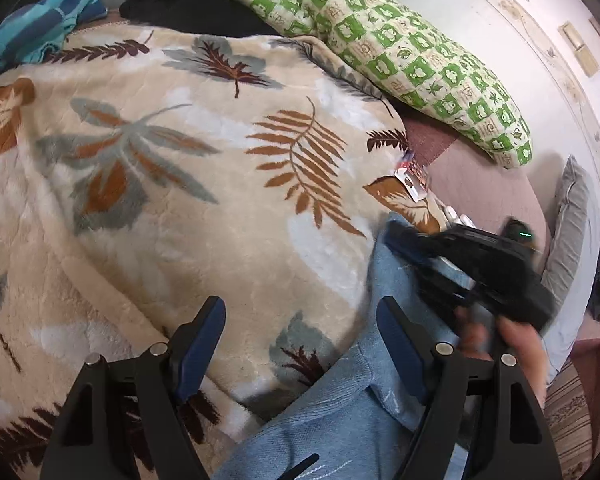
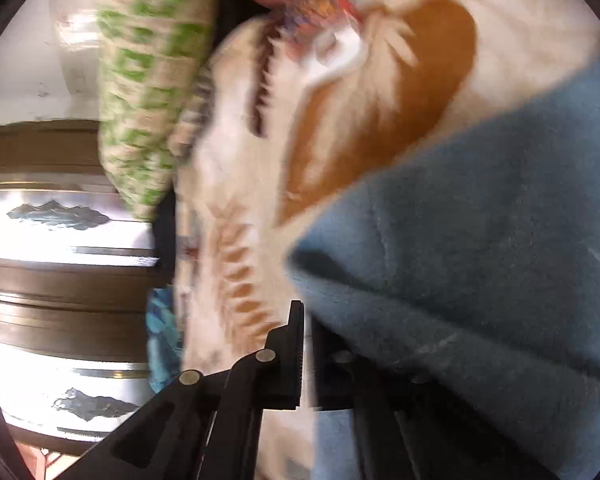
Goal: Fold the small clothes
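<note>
Though blurred, blue garment [image 2: 480, 240] probably pinched.

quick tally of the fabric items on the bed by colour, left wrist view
Light blue: 1, the small garment at the bottom, under the right gripper
Cream with leaf print: 1, the blanket
Green and cream check: 1, the pillow
Teal and blue stripes: 1, the cloth at top left
Black: 1, the fabric behind the blanket
Grey: 1, the cushion at right
Total: 6

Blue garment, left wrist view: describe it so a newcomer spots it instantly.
Start from the cream leaf-print blanket covering the bed. At its lower right edge lies the light blue garment, running under the right gripper. It is the only plain, unpatterned cloth; the pillow is green-checked.
</note>
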The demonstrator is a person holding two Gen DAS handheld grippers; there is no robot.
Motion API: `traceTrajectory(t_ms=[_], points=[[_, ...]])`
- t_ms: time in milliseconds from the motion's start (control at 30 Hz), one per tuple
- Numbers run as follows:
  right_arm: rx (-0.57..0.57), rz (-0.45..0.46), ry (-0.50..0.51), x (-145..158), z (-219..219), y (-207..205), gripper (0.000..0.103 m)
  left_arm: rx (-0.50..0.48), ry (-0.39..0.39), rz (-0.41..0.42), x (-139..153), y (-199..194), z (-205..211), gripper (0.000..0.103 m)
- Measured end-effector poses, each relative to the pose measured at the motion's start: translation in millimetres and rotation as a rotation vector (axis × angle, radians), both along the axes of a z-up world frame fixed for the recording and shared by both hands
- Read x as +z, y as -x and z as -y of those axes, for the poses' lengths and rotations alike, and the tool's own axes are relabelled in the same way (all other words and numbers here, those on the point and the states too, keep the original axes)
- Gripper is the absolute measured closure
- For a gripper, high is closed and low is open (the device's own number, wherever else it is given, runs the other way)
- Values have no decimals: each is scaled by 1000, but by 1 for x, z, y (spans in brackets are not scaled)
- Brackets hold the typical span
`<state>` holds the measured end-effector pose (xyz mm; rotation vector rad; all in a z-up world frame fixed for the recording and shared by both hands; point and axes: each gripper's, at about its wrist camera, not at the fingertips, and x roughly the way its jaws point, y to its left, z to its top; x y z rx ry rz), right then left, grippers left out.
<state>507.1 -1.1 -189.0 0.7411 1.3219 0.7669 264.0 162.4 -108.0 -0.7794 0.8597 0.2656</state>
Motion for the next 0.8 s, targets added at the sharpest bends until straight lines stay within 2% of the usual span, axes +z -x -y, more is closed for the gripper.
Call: traceTrajectory(t_ms=[133,233,300,333,367,400,433,500,533,567,600,633,667,700,733,767,800], points=[[33,105,19,41,41,34,91,-62,5,6,3,-6,8,25],[-42,128,-9,59,119,78,89,-137,-27,35,9,-11,24,25],[-117,128,-14,67,172,119,77,-220,-56,64,14,-16,40,24],[-169,124,-24,65,204,140,64,-281,-93,79,17,-19,53,24],[-245,119,-28,59,246,163,44,-338,-129,89,18,-22,65,24],[-308,112,-26,57,271,174,40,-389,-147,103,17,-25,76,24],[-377,101,-35,53,297,184,39,-418,-145,105,15,-29,84,24],[-514,65,-115,39,354,197,39,-450,-110,78,5,-40,91,24],[-555,63,-148,33,376,198,39,-450,-99,31,-7,-49,91,24],[-580,69,-165,25,391,195,36,-420,-146,-62,-22,-59,87,24],[-602,58,-134,11,403,190,34,-403,-171,-104,-31,-64,84,27],[-636,-7,-70,-9,414,185,43,-399,-183,-85,-35,-66,81,26],[-648,-48,-98,-21,415,182,65,-396,-223,-78,-31,-67,82,26],[-660,-68,-108,-23,421,182,66,-398,-262,-86,-26,-67,84,26],[-649,-63,-102,-17,423,183,61,-398,-267,-75,-22,-65,83,26],[-621,-31,-68,-2,421,186,40,-402,-243,-51,-19,-62,79,26],[-600,24,-42,16,419,194,34,-400,-209,-36,-15,-56,72,26]])
